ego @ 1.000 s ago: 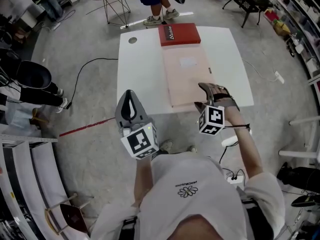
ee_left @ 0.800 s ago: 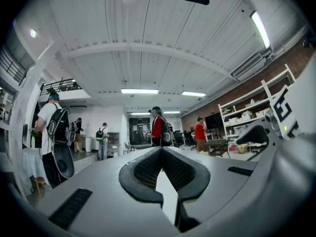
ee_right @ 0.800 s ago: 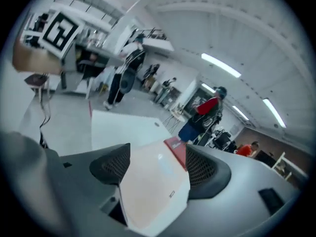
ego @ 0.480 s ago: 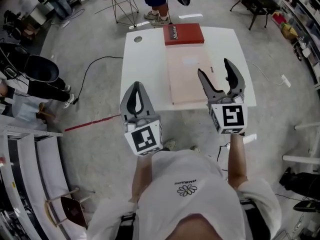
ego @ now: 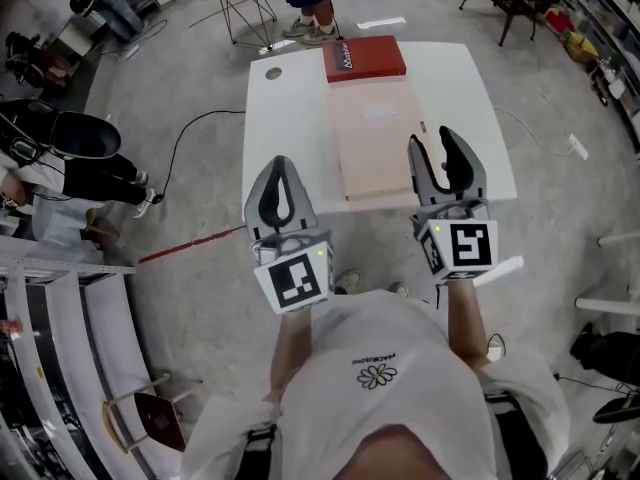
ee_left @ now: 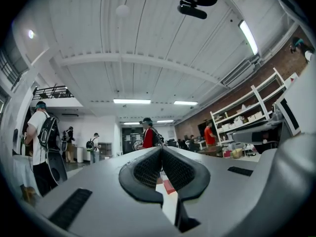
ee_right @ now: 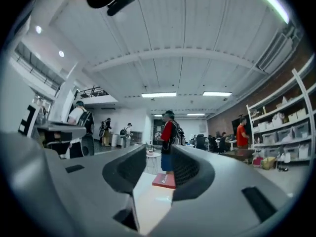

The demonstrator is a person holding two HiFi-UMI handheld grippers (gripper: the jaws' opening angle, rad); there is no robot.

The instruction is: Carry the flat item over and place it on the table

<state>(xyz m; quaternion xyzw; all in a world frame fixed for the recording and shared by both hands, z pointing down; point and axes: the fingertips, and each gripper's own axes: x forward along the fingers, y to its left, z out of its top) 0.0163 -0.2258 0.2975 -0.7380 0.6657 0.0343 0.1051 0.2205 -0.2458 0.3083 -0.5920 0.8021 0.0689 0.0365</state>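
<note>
Flat board (ego: pixel 372 133) lies partly hidden behind right tool (ego: pixel 434 140).

White lettering on red box (ego: pixel 365 58); illegible

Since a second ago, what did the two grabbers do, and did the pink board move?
The right gripper rose from the near edge of the pink board and turned to point forward; its fingers have just been closing partway, nothing between them. The left gripper stayed shut, lifting slightly. The board, red box and white table stayed put.
</note>
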